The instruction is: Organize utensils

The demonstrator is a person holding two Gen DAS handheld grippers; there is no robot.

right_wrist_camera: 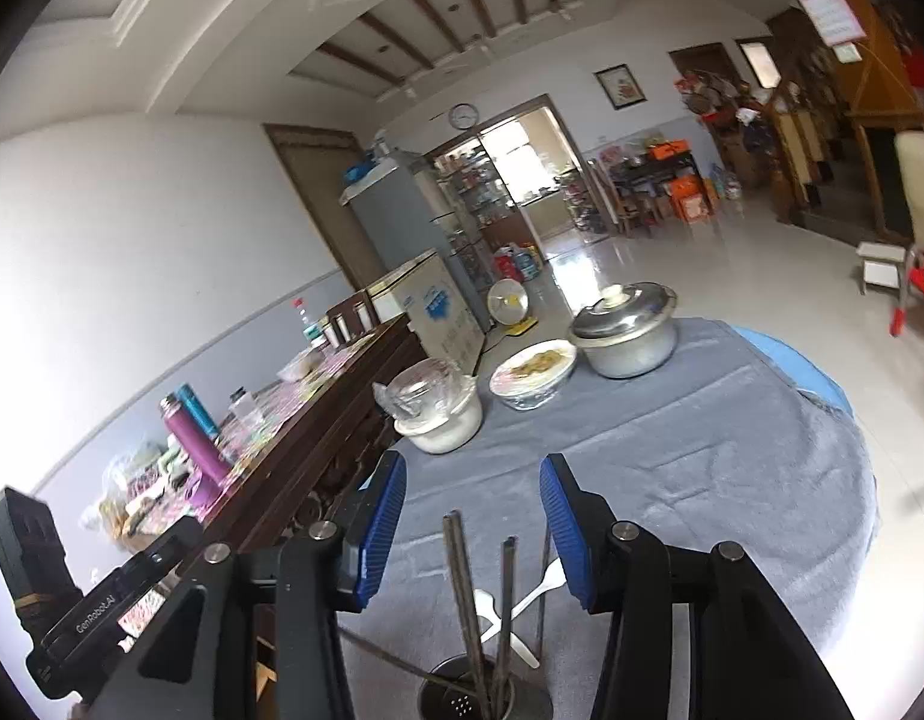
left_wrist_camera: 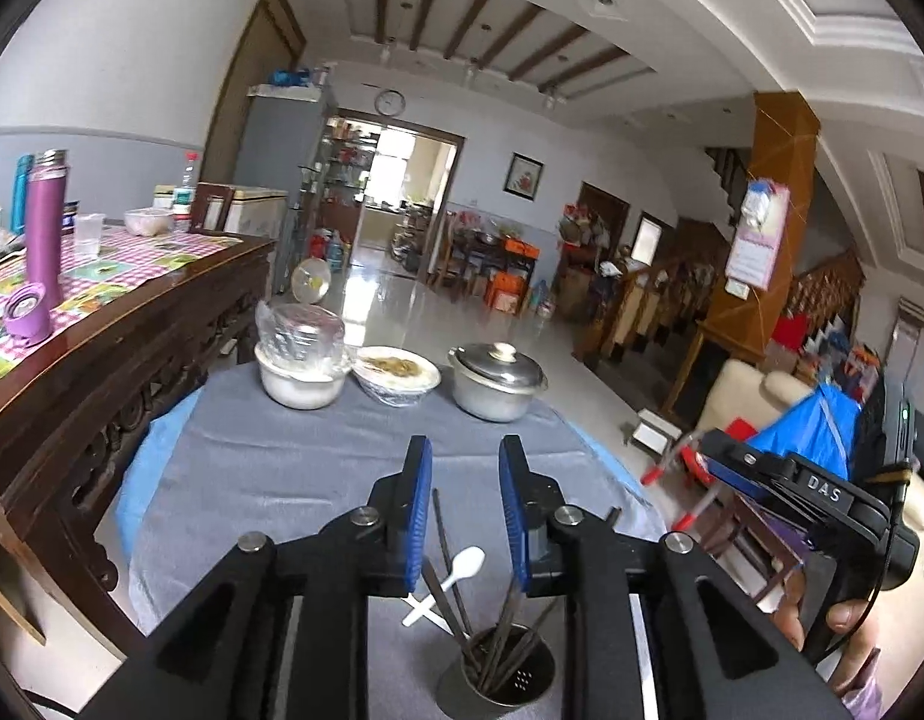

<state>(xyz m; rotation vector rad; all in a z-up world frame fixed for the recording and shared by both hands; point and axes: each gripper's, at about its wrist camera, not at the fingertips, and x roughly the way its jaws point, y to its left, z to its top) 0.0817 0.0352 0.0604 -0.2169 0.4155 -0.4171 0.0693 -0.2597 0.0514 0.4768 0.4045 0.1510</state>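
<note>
While upright, slim chopsticks [left_wrist_camera: 498, 630] in perforated steel holder [left_wrist_camera: 504, 681]

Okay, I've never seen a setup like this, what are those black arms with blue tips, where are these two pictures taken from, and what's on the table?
There is no robot here: a person holds a two-finger gripper in each hand, and a fisheye camera on each looks forward along its blue pads. One picture comes from the left gripper, the other from the right gripper. Both are open and hold nothing. Below them a metal utensil holder with dark chopsticks stands on the grey tablecloth. White plastic spoons lie on the cloth beside it. Farther back are a wrapped white bowl, a plate of food and a lidded steel pot.
</note>
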